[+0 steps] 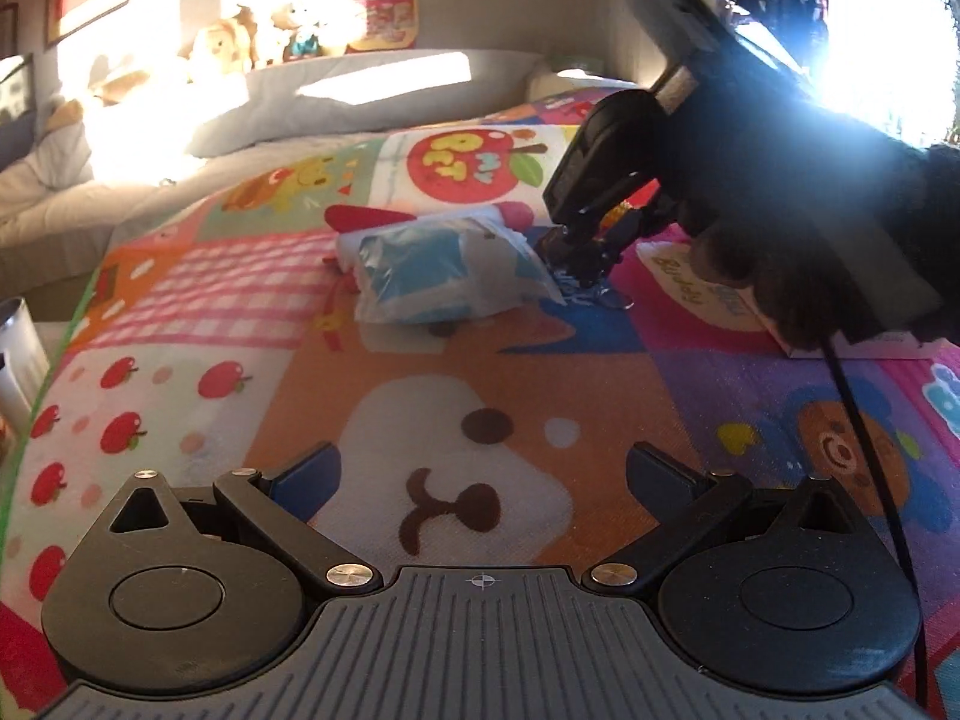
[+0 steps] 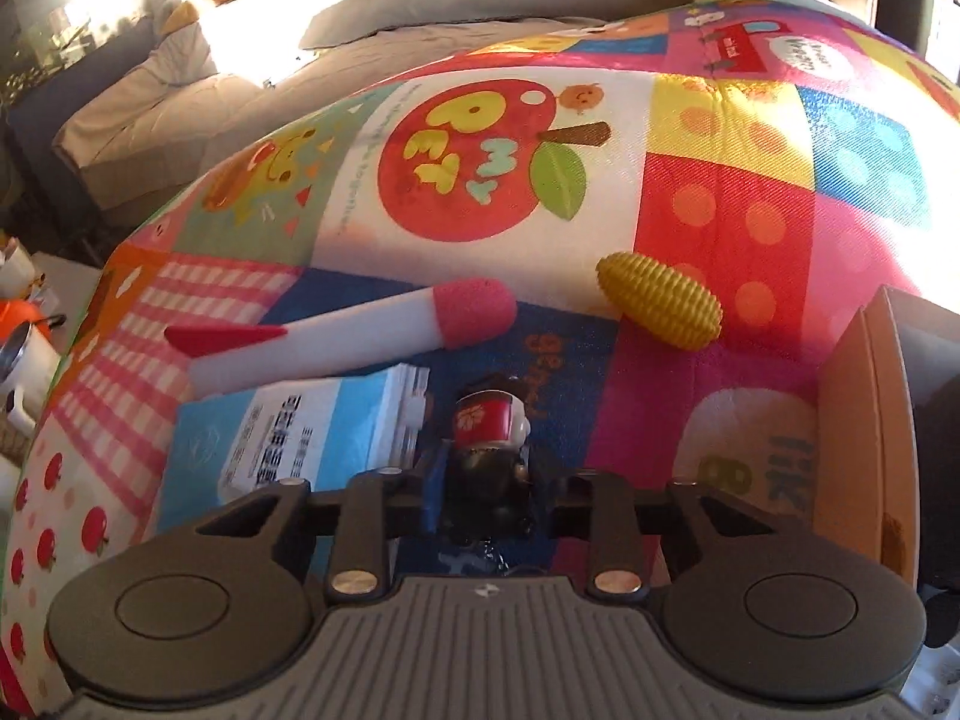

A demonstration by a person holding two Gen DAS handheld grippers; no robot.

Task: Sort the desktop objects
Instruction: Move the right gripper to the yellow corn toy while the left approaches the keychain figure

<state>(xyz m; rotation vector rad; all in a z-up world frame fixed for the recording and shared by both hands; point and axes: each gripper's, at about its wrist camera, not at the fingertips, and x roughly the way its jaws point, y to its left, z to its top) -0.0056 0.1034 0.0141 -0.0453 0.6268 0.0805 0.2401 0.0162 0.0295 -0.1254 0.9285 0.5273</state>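
The tissue pack [image 2: 300, 438], blue and white in clear wrap, lies at left centre of the frame beside the foam rocket [image 2: 354, 330] and the yellow toy corn [image 2: 660, 309]. The small dark figurine [image 2: 489, 450], red-banded, sits at lower centre, clamped between the fingers of the right gripper [image 2: 489, 492]. The left gripper [image 1: 483, 471] hangs spread wide, holding nothing.

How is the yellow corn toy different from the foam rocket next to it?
The corn toy is short, oval, ridged and all yellow; the foam rocket is long, smooth and white with a pink tip and red fin. The corn lies apart from other objects; the rocket lies against the blue-and-white packet. Both rest on the play mat.
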